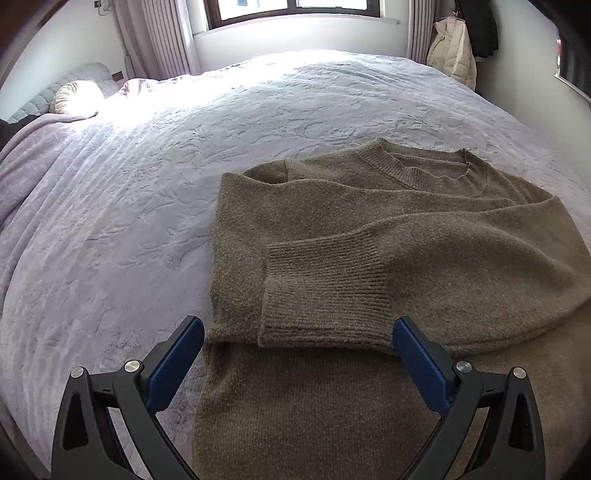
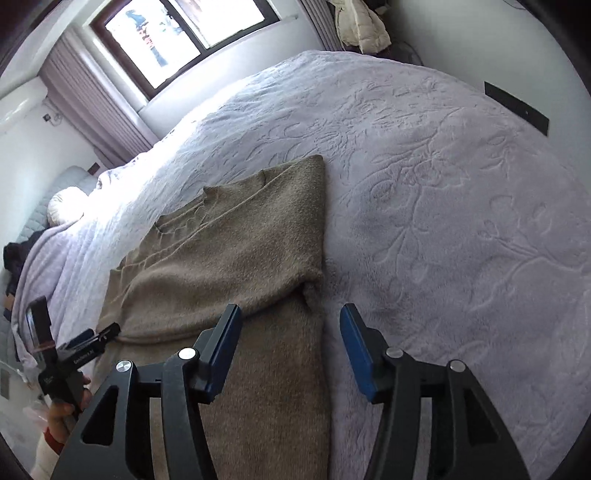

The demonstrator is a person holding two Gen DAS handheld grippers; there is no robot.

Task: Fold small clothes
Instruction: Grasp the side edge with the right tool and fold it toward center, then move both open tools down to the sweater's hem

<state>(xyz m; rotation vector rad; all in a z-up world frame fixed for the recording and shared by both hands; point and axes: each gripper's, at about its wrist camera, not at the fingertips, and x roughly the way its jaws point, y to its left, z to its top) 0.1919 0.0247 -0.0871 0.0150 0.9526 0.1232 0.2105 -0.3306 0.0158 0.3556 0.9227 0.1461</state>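
A brown knit sweater (image 1: 369, 236) lies flat on the bed, neck away from me, both sleeves folded across its front. In the left wrist view my left gripper (image 1: 297, 328) stands open just above the ribbed cuff (image 1: 325, 291) of the top sleeve, its blue pads either side of the cuff's end without touching it. In the right wrist view my right gripper (image 2: 290, 314) is open over the sweater's (image 2: 229, 251) right folded edge, nothing pinched between its pads. The left gripper (image 2: 107, 330) also shows at the sweater's left side, held by a hand (image 2: 64, 413).
A pale lilac embossed bedspread (image 1: 147, 184) covers the wide bed. A pillow (image 1: 75, 96) and headboard lie at the far left. A window (image 1: 291, 11) with curtains is beyond the bed; a cream jacket (image 1: 452, 55) hangs at the back right.
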